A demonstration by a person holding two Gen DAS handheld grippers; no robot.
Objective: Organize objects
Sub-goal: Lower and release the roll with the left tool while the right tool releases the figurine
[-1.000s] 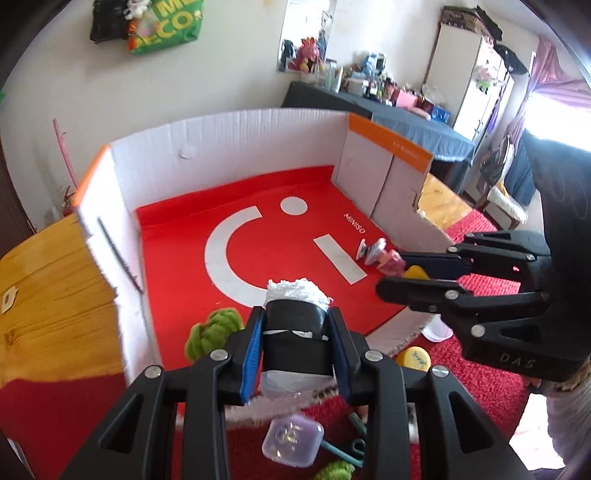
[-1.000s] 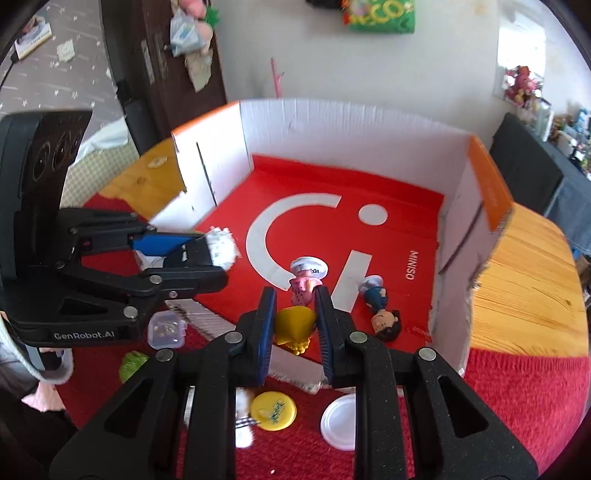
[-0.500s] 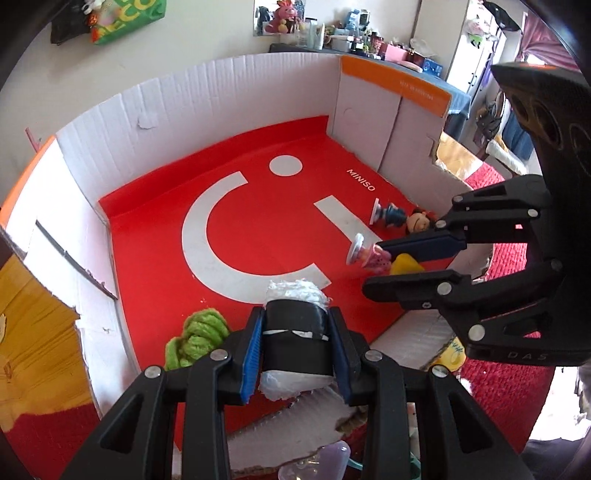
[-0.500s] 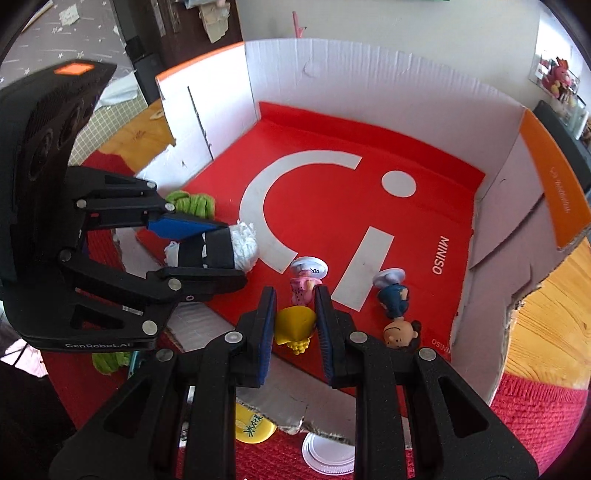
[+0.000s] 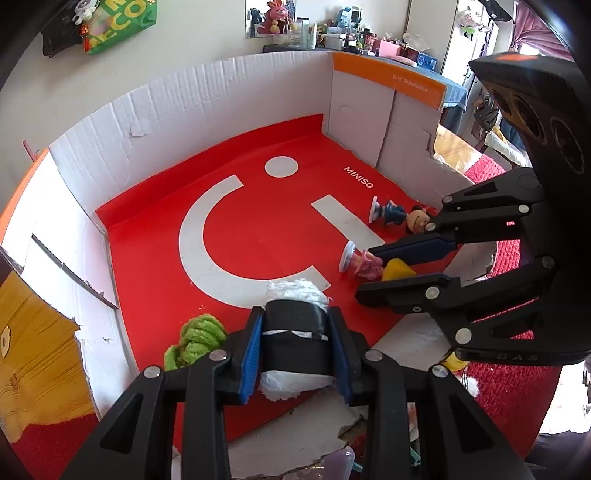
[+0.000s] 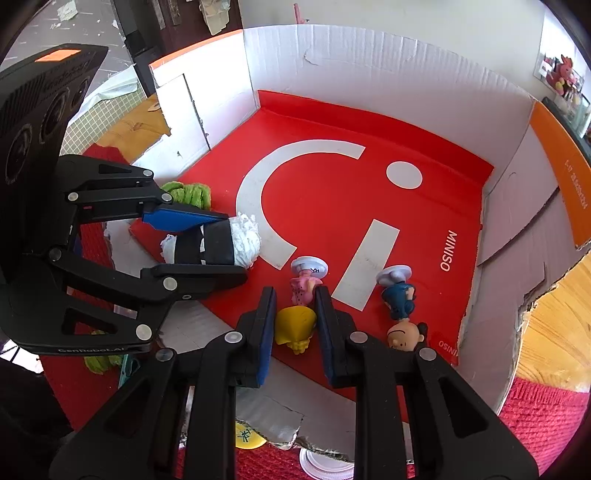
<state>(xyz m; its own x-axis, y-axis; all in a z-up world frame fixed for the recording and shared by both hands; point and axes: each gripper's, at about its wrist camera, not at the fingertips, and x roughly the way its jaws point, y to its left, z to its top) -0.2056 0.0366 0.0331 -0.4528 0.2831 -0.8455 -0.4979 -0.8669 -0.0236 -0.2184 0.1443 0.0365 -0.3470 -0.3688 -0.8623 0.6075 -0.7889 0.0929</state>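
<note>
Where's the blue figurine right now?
The blue figurine lies inside the red-floored box, near its right wall, just right of the pink figurine in the right gripper.

Room setting. A pale plaster wall (image 5: 199, 40) forms the rear boundary; a green printed bag (image 5: 122, 22) hangs on it at upper left. A dark-covered side table (image 5: 373, 51), crowded with small items, stands against this wall beside a white wardrobe (image 5: 465, 55). Pink curtains (image 5: 528, 26) frame a bright window at far right. A wooden tabletop (image 6: 557, 314) carries a red woven cloth (image 6: 546, 417). Daylight illuminates the scene.
</note>
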